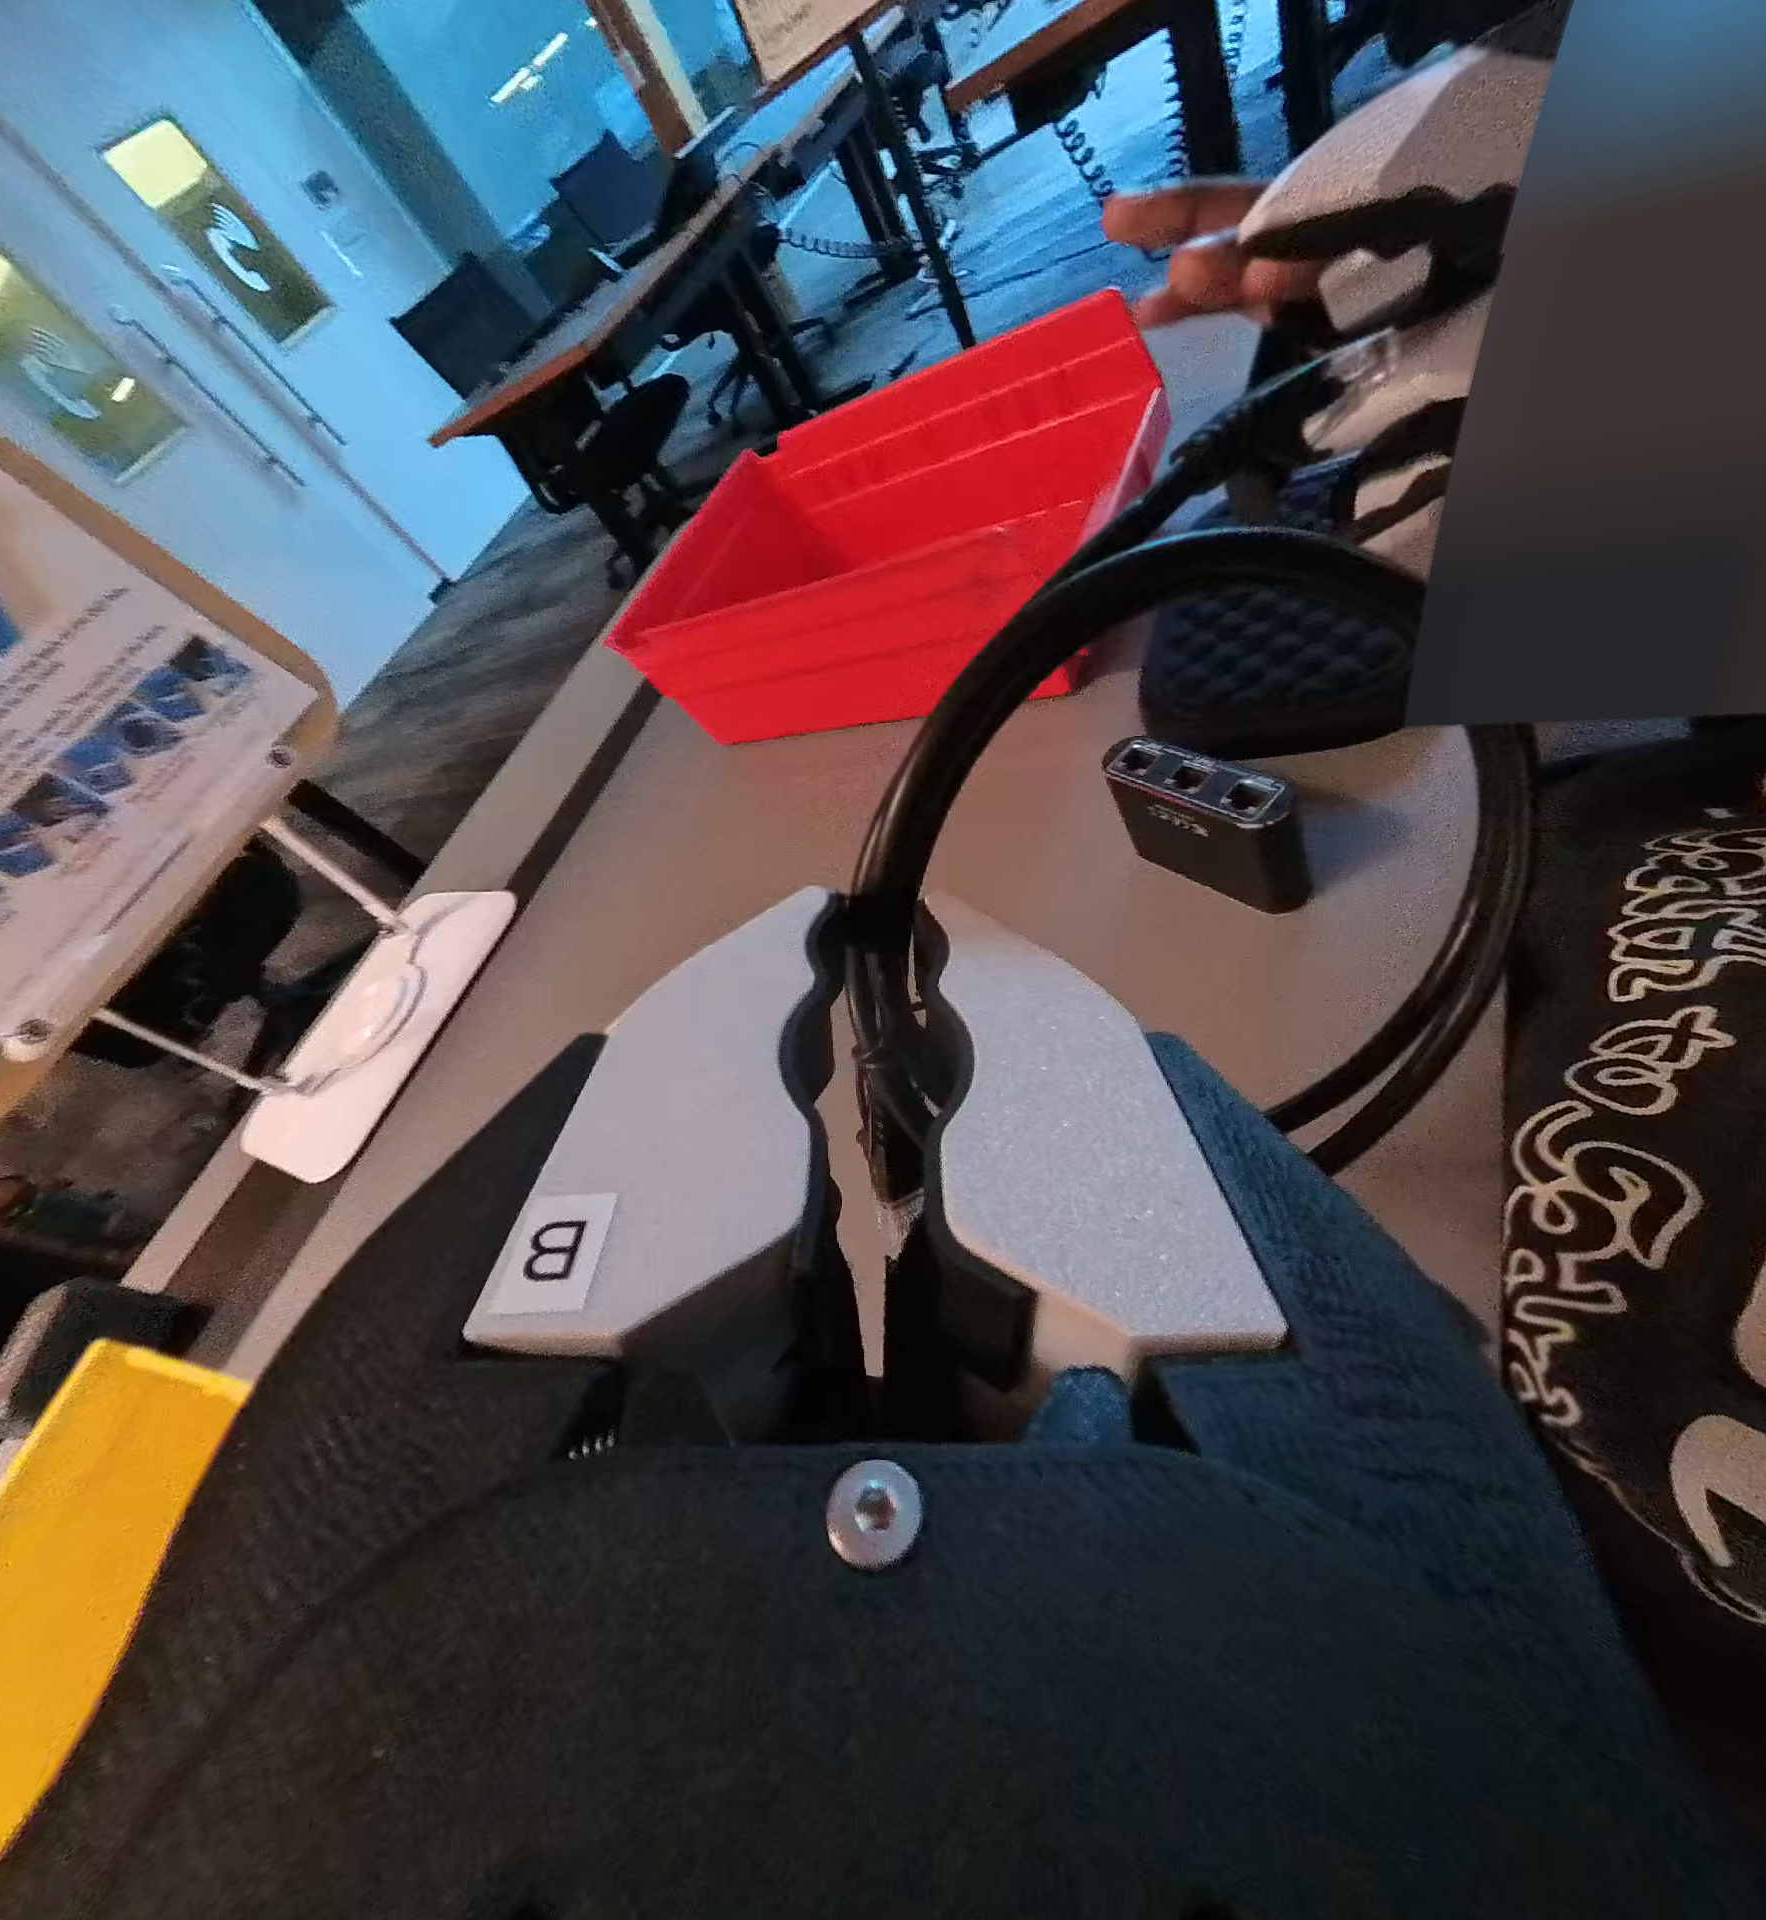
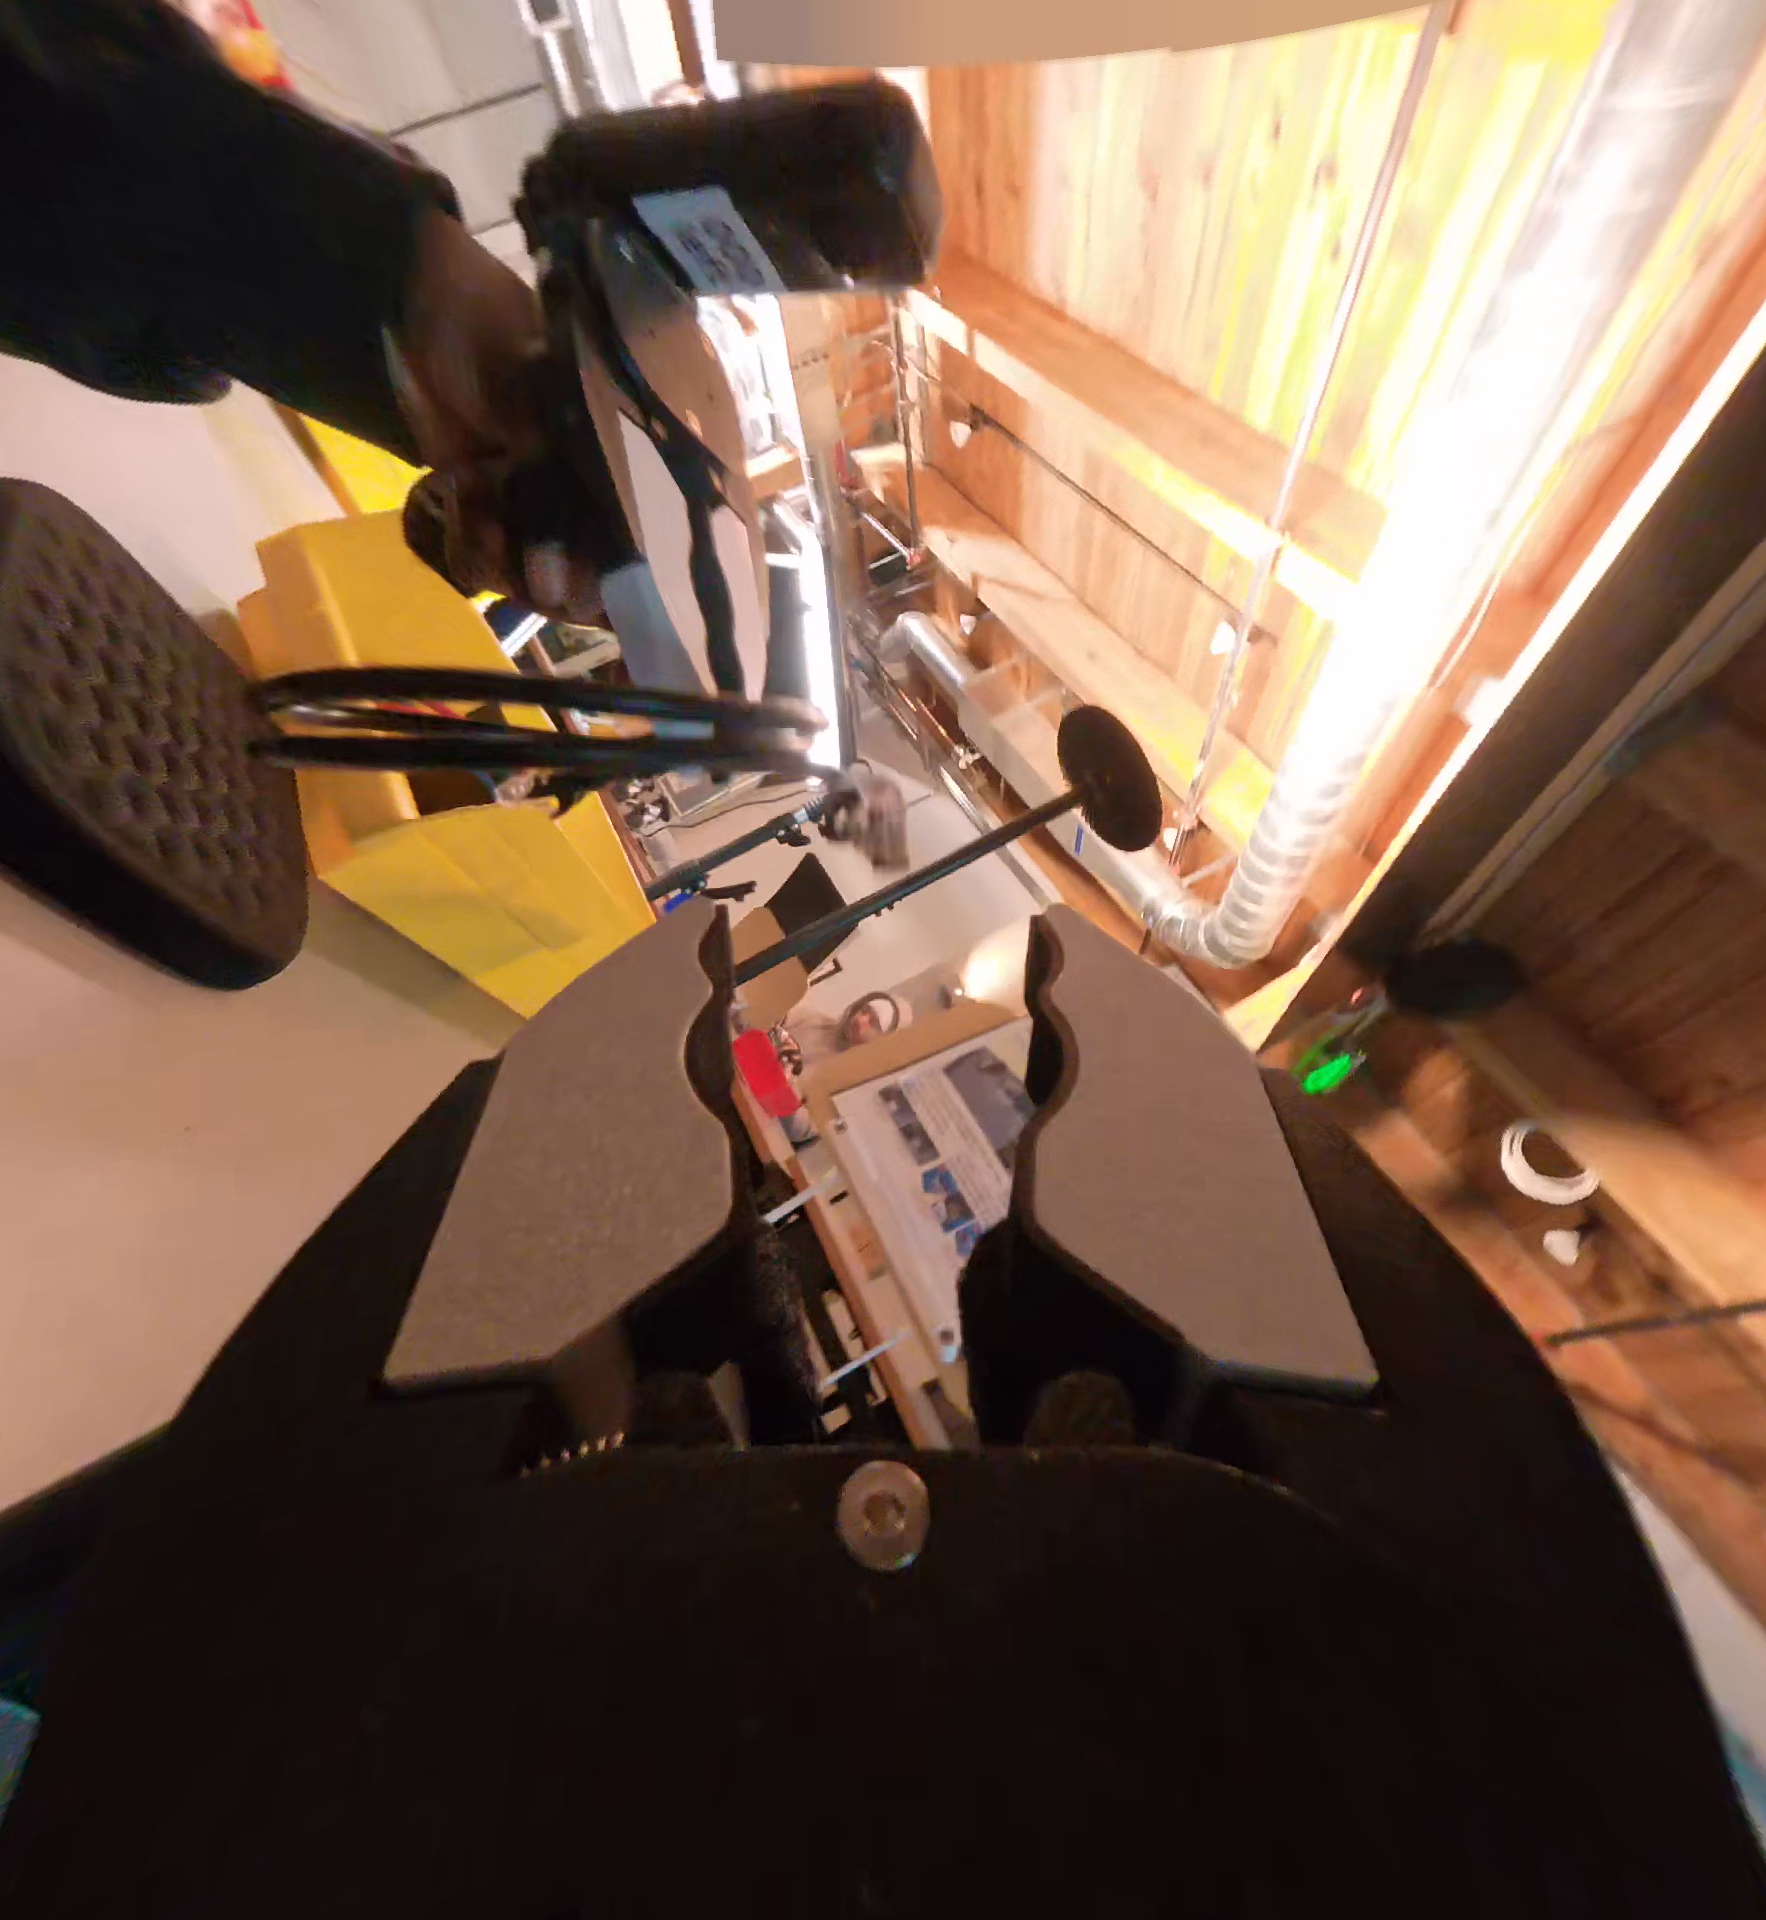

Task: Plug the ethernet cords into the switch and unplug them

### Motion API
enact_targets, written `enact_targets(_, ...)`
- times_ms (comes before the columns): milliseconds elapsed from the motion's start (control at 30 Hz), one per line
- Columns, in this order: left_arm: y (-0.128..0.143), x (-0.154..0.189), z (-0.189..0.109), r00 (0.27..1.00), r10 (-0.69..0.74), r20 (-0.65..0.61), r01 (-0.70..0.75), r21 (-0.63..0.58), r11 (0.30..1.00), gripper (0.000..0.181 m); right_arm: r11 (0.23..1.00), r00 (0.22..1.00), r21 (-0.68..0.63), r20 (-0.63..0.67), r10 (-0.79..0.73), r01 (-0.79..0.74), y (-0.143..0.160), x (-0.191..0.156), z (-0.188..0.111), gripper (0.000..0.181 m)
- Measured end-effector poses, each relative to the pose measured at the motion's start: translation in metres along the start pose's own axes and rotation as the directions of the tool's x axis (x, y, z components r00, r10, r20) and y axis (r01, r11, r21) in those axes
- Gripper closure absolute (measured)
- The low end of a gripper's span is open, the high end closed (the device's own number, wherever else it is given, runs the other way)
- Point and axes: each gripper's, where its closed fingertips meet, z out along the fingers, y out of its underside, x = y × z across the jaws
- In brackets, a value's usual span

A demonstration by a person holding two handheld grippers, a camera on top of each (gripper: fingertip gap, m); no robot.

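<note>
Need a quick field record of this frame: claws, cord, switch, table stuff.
left claw: shut on black ethernet cord, which loops up out of the fingers
cord plug: between the left fingers, pointing back toward the camera
right claw: open, nothing between the fingers, aimed off the table
switch: small black box lying on the grey table, three ports showing, all empty
red bin: on the table beyond the switch, looks empty
black textured pad: on the table, cord loops beside it
</note>
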Motion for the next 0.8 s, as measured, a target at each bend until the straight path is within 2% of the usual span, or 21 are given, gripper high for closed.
enact_targets(167, 0.005, 0.012, 0.007, 0.998, 0.000, -0.055, -0.002, -0.025, 1.000, 0.170, 0.993, 0.990, -0.019, 0.074, -0.119, 0.120, -0.009, -0.012, 0.011, 0.135)
enact_targets(300, 0.004, 0.015, 0.007, 0.998, -0.002, -0.061, 0.001, -0.026, 1.000, 0.170, 0.979, 0.976, -0.016, 0.076, -0.204, 0.206, -0.011, -0.015, 0.014, 0.163)
enact_targets(567, 0.004, 0.018, 0.004, 0.998, 0.030, -0.063, -0.032, -0.027, 0.999, 0.169, 0.991, 0.988, -0.058, 0.103, -0.115, 0.121, -0.008, -0.013, 0.015, 0.167)
enact_targets(633, -0.005, 0.026, -0.002, 0.991, 0.054, -0.119, -0.049, 0.044, 0.998, 0.165, 0.996, 0.993, -0.035, 0.082, -0.080, 0.083, -0.010, -0.003, 0.013, 0.168)
enact_targets(700, -0.024, 0.031, -0.017, 0.982, 0.100, -0.162, -0.068, 0.193, 0.979, 0.159, 0.999, 0.998, 0.005, 0.054, -0.038, 0.038, -0.017, 0.012, 0.009, 0.168)
enact_targets(733, -0.035, 0.029, -0.029, 0.979, 0.134, -0.156, -0.084, 0.292, 0.953, 0.153, 1.000, 0.999, 0.023, 0.034, -0.012, 0.011, -0.020, 0.020, 0.007, 0.168)
enact_targets(800, -0.060, 0.017, -0.058, 0.982, 0.173, -0.073, -0.111, 0.520, 0.847, 0.148, 0.995, 0.998, 0.071, -0.006, 0.070, -0.069, -0.026, 0.040, 0.001, 0.168)
